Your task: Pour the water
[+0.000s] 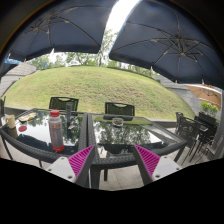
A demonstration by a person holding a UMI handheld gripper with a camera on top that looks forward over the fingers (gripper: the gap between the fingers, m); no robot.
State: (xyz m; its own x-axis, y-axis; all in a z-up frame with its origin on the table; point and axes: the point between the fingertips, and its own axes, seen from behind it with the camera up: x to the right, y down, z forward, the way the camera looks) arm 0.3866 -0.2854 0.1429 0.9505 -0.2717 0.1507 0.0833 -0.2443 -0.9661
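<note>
Fingers of the gripper are standing apart, their magenta pads facing each other across a wide gap, and nothing is sitting between them. Neither finger is touching anything; both are hanging in the air short of the table.

The table is lying just ahead of the fingers, a dark glass top on a metal frame, and it is reflecting the sky. A bottle with a red label and a pale cap is standing upright on it, ahead of the left finger and off to that side, well apart from the pad. A glass is standing upright near the middle of the table, straight ahead of the gap between the fingers; whether it is holding water cannot be told. Small things are sitting at the far left end of the table, too small to tell apart.

Two chairs are standing beyond the table at its far side, and another chair is standing at the right. A grassy slope is rising behind them. Two dark umbrellas are spreading overhead, with a strip of bright sky showing between them.
</note>
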